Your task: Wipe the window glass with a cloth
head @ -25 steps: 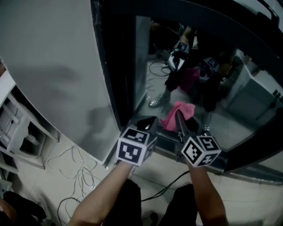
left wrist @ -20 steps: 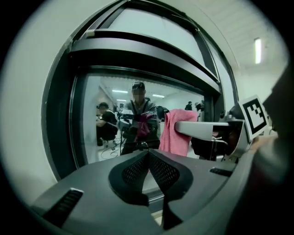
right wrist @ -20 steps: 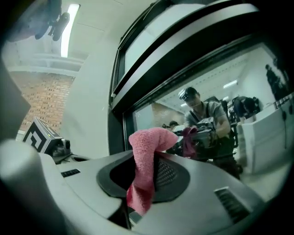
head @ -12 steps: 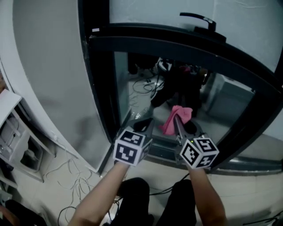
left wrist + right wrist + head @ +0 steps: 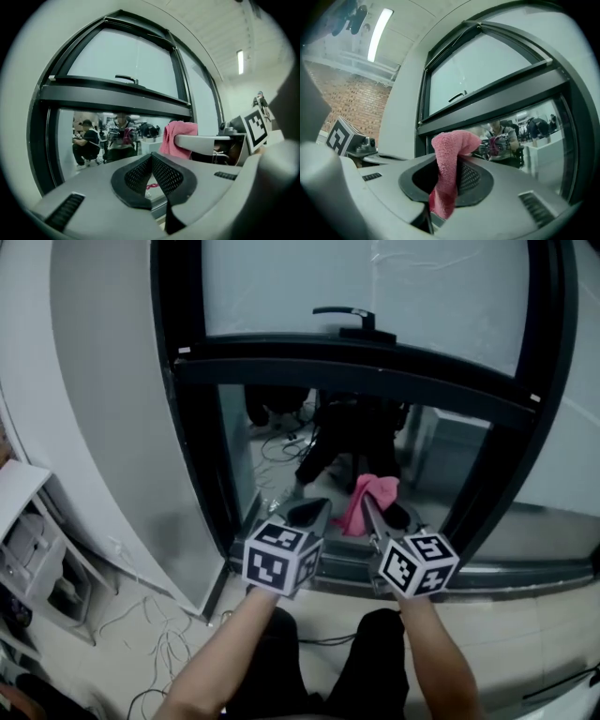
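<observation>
The window has a dark, mirror-like lower pane [image 5: 361, 451] and a frosted upper pane [image 5: 375, 282], both in a black frame. A pink cloth [image 5: 367, 501] sticks up from my right gripper [image 5: 373, 510], which is shut on it just in front of the lower pane's bottom edge. From the right gripper view the cloth [image 5: 449, 171] hangs pinched between the pads of that gripper [image 5: 451, 174], with the glass [image 5: 525, 136] beyond. My left gripper [image 5: 309, 514] hovers beside it on the left. Its pads [image 5: 140, 172] meet at the tips, holding nothing. The cloth [image 5: 176, 137] shows to its right.
A black handle [image 5: 345, 315] sits on the frame's crossbar. A grey wall panel [image 5: 103, 381] runs along the left. A white rack [image 5: 28, 554] stands at the lower left, with loose cables [image 5: 141, 615] on the tiled floor. People are reflected in the lower pane.
The head view has tilted upward: the handle and the frosted upper pane have come into view. Both grippers stay side by side near the lower frame, the right one still holding the cloth.
</observation>
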Demonstrator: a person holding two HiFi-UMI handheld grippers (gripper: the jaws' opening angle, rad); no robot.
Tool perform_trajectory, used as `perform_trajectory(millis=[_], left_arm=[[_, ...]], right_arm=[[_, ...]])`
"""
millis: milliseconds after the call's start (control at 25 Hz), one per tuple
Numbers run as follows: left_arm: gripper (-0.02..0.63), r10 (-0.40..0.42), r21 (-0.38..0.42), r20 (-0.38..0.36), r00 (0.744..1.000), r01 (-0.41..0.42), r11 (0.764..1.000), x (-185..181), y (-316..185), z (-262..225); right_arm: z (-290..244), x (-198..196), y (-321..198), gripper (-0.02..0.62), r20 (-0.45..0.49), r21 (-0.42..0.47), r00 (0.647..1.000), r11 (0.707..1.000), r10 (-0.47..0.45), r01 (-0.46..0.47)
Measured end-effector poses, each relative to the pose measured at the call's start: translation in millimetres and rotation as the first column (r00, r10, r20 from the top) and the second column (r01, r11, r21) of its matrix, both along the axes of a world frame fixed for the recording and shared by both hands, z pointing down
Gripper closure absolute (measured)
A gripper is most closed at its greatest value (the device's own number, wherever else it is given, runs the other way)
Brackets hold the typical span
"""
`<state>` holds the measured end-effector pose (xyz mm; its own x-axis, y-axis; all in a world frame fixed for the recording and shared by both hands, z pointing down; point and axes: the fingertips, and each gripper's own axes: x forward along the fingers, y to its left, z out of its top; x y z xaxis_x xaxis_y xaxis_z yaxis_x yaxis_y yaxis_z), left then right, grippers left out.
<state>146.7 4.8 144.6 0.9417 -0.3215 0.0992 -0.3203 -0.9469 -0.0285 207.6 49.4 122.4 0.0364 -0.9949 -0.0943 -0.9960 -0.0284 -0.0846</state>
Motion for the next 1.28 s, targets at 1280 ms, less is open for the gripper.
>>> perform_trajectory(millis=[1280], left_arm=[[0.606, 0.024, -0.023, 0.026, 0.999, -0.023, 0.999, 10.6, 72.2, 38.5]], right_arm=[[45.6, -2.2, 71.9, 0.525, 0.021, -0.039, 1.0, 0.999, -0.01, 0.011]])
